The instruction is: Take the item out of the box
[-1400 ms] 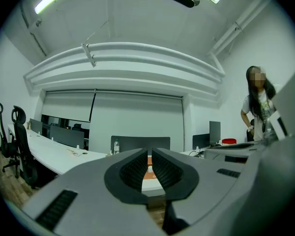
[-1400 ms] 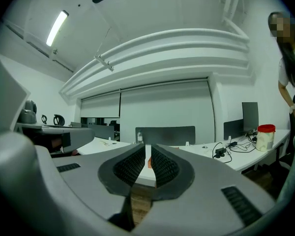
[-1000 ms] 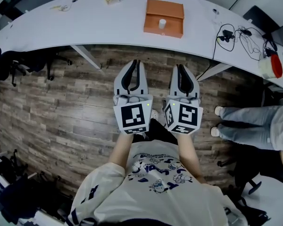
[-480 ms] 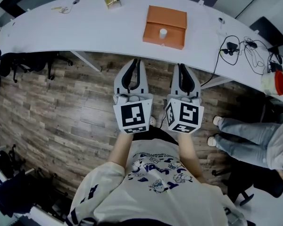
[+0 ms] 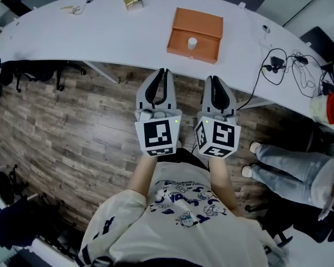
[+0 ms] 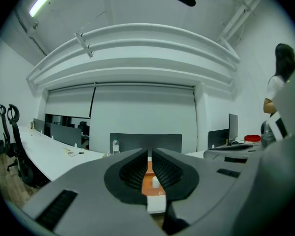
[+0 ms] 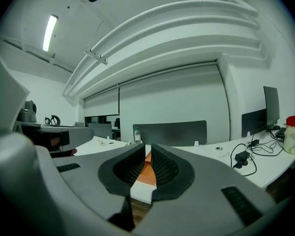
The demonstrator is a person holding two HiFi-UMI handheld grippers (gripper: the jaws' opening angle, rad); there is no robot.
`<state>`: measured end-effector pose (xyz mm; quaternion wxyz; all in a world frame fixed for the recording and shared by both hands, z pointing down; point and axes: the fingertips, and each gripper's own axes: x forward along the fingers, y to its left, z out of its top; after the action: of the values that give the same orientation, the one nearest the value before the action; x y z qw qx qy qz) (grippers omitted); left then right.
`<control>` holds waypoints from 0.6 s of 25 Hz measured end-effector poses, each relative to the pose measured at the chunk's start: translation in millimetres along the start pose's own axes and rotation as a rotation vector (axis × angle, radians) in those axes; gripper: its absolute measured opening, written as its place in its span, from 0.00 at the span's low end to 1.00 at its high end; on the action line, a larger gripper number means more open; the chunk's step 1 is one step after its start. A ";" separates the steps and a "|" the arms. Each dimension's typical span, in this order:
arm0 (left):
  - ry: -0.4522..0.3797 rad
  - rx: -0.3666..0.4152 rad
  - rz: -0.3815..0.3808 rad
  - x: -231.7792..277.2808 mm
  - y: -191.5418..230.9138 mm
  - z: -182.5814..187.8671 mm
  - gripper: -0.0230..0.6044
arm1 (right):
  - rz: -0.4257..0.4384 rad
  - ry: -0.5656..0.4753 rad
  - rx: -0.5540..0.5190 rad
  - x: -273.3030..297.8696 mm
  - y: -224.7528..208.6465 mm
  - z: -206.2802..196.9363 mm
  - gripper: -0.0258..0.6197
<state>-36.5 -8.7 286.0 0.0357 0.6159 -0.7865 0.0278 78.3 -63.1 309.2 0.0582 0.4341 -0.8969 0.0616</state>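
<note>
Closer than a second ago, the long white surface [image 5: 100, 32] and the orange box [image 5: 203, 21] on it have slid down the head view toward the two tongs, so the person has walked up to it; the tips that hung over the wooden floor [image 5: 72, 127] now reach the near edge. Left tongs [image 5: 162, 75] and right tongs [image 5: 214, 82] are held side by side, pointing roughly level, and both are closed on nothing: each gripper view shows its dark pads drawn together with only a thin slit between, through which the box shows in the distance. The task's thing, a small white item [image 5: 192, 43], stands upright in the open box, in the half nearer the person, apart from both tongs. The box lies just ahead, between the lines of the two tongs. By my reading the step in hand is the approach; no reach into the box has begun. Next, one pair of tongs must open, travel forward over the near wall of the box and come down so its pads straddle the item before closing. The other pair may need to steady the box, which looks light enough to slide.
</note>
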 end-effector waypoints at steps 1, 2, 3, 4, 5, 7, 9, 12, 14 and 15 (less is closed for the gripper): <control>0.004 -0.003 0.002 2.2 0.7 -1.5 0.10 | 0.001 0.002 0.001 2.4 -1.0 -0.8 0.12; 0.009 -0.006 0.002 4.1 1.5 -2.8 0.10 | 0.001 0.004 0.003 4.4 -1.9 -1.4 0.12; 0.013 -0.008 0.002 6.0 2.1 -4.1 0.10 | 0.000 0.007 0.005 6.4 -2.7 -2.1 0.12; 0.017 -0.009 0.002 8.1 2.5 -5.5 0.10 | -0.001 0.009 0.008 8.3 -3.6 -2.8 0.12; 0.021 -0.010 0.001 10.7 2.6 -6.7 0.10 | -0.003 0.011 0.009 10.5 -4.7 -3.3 0.12; 0.025 -0.010 -0.003 17.2 2.5 -8.1 0.10 | -0.007 0.014 0.010 15.6 -7.4 -3.7 0.12; 0.025 -0.011 -0.006 24.5 3.0 -8.4 0.10 | -0.012 0.016 0.008 21.0 -9.9 -4.1 0.12; 0.021 -0.012 -0.016 36.8 4.5 -6.9 0.10 | -0.022 0.017 0.004 30.8 -12.9 -3.2 0.12; 0.016 -0.011 -0.029 46.8 5.7 -4.8 0.10 | -0.032 0.016 0.004 39.8 -15.0 -1.5 0.12; 0.015 -0.011 -0.034 52.4 6.7 -3.9 0.10 | -0.036 0.015 0.004 45.2 -15.7 -0.4 0.12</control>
<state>-55.5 -57.5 294.6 0.0452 0.6289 -0.7757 0.0274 62.8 -107.6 317.7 0.0652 0.4496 -0.8884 0.0659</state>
